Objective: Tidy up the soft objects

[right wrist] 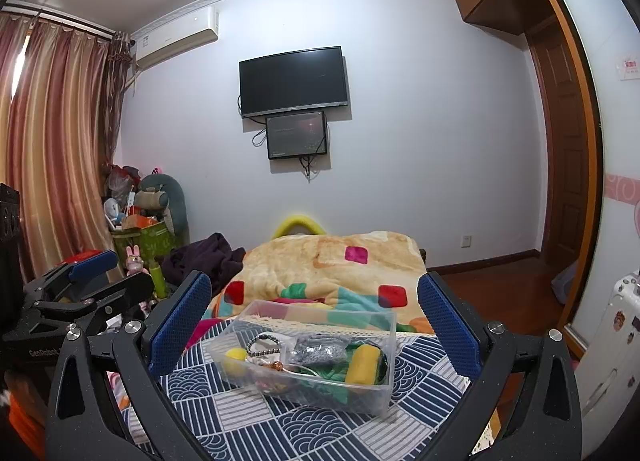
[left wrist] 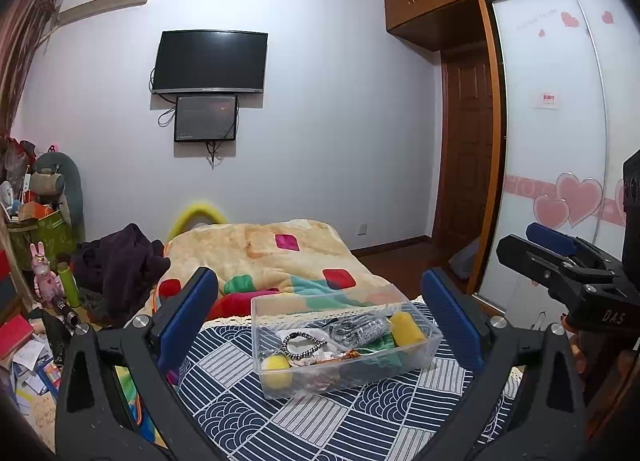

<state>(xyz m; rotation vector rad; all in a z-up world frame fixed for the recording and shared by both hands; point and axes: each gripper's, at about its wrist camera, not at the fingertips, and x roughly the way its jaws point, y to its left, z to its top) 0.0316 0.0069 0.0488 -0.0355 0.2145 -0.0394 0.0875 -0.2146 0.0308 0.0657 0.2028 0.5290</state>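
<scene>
Both tongs gape wide and hold nothing: left tongs (left wrist: pixel 320 317) and right tongs (right wrist: pixel 314 321) each frame the clear bin (left wrist: pixel 420 353) on the bed's patterned sheet (left wrist: pixel 320 417). Inside lie a yellow ball (left wrist: pixel 277 369) at 7 o'clock, a bead bracelet (left wrist: pixel 302 342), and a yellow roll (left wrist: pixel 406 327) at 2 o'clock. Beyond, at 12 o'clock, a blanket (left wrist: pixel 260 253).

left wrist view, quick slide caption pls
Open left gripper frames a clear bin of soft items on the patterned bedspread.
</scene>
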